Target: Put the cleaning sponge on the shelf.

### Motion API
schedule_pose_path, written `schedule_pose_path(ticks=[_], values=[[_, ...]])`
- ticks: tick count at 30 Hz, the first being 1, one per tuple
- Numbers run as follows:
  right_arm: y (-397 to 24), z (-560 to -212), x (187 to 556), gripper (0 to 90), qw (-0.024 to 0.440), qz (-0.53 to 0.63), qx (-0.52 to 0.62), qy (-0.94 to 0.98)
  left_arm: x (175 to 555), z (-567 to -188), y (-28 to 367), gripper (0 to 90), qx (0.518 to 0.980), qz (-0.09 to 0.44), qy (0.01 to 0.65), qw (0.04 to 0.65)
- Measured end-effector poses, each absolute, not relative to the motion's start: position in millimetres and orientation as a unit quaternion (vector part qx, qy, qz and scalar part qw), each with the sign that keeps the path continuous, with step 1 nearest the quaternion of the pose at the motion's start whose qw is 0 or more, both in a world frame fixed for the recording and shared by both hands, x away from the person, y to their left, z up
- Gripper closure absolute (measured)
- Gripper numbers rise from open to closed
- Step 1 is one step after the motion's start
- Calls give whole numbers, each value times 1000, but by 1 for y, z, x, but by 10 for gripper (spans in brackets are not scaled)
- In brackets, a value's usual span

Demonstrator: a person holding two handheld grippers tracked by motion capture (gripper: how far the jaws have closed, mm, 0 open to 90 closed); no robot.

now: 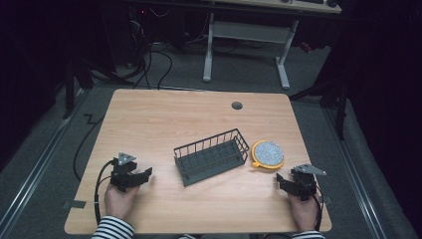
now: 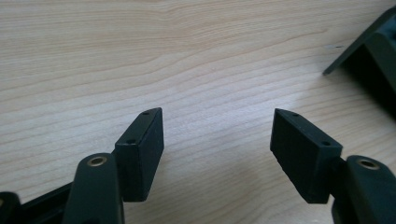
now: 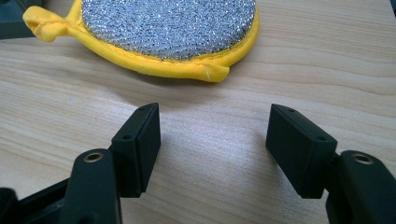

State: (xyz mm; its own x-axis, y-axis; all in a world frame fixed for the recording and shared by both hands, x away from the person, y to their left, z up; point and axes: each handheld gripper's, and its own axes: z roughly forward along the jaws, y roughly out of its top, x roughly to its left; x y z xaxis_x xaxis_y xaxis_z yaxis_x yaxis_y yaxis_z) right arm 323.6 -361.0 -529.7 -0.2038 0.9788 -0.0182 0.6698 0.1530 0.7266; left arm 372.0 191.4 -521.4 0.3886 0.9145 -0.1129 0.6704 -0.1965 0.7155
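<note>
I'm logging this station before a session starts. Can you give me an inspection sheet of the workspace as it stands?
Surface: light wooden table, with a round grey grommet near the far edge.
Job's things: dark wire basket, nothing seen inside it; round scrubbing pad with a silver face and yellow rim, flat beside the basket's right end.
Clutter: nothing seen.
Grippers: left gripper open, holding nothing, near the front left; right gripper open, holding nothing, just short of the pad.
Cables: black cable trailing from the left gripper; more cables on the floor beyond the table.
Surroundings: dim room, grey floor, white-legged desk behind.
</note>
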Motion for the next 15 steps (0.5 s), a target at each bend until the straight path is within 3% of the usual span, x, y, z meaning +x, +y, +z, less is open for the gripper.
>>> schedule_pose_path(ticks=[15], values=[[-361,-530,324,356,256,302,577,715,379,-530,189,353,758,193,526,335]])
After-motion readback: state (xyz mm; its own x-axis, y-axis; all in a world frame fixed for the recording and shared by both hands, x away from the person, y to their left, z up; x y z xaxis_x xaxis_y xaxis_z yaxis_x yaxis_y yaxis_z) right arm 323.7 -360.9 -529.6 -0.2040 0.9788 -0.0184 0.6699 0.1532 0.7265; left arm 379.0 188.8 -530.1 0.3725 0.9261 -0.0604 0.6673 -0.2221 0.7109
